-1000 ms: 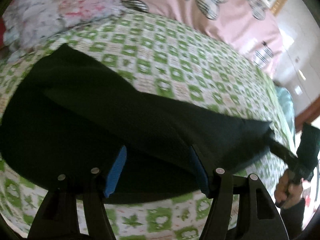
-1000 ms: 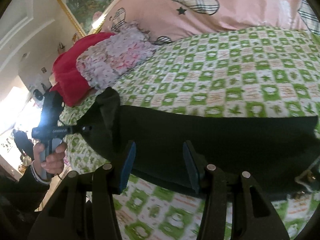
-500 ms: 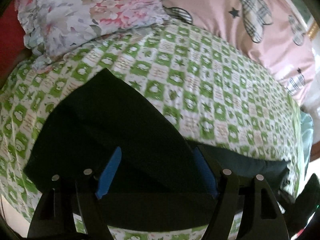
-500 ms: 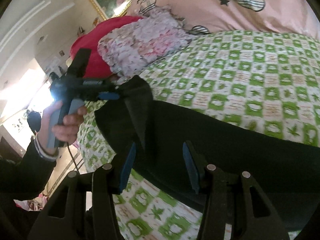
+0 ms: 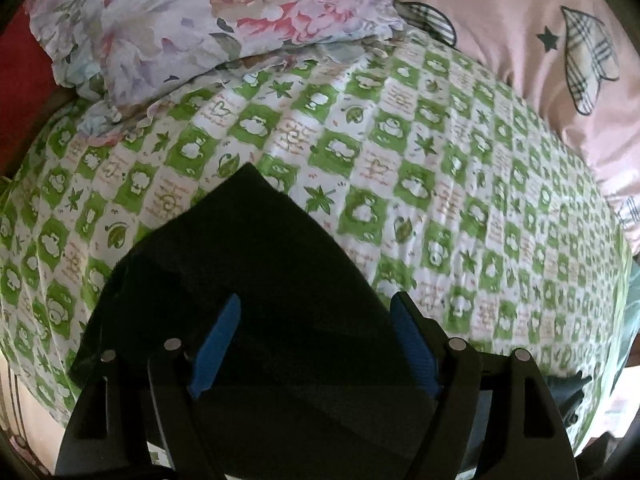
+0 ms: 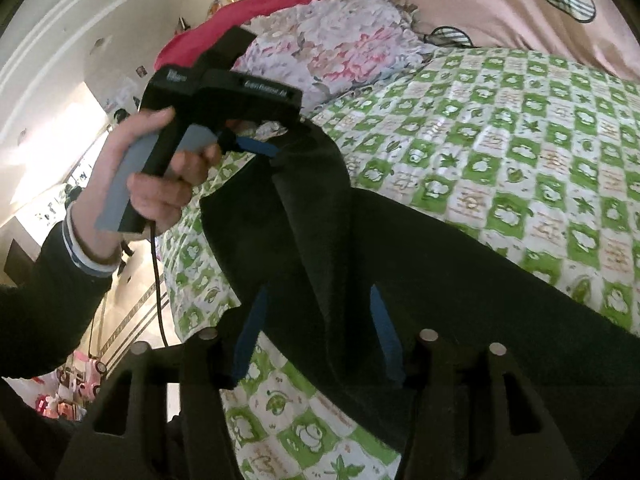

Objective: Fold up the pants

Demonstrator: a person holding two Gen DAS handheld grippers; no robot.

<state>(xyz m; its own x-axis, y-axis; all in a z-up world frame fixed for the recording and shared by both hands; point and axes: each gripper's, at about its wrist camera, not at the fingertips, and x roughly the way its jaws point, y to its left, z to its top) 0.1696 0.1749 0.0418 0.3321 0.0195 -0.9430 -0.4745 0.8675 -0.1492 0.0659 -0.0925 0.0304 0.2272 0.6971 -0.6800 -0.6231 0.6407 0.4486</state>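
A green-and-white checked bedsheet (image 5: pixel 400 168) covers the bed. At its head edge lie a floral pillow (image 5: pixel 208 20), a pink quilt (image 5: pixel 540 20) and a red cushion (image 6: pixel 240 12).

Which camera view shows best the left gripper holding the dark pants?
The right wrist view: the left gripper is seen from outside, pinching the lifted pants. The left wrist view shows only its own fingers with dark cloth between them.

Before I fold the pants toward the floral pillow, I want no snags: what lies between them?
Only bare green-checked bedsheet lies between the pants and the floral pillow, as the left wrist view shows.
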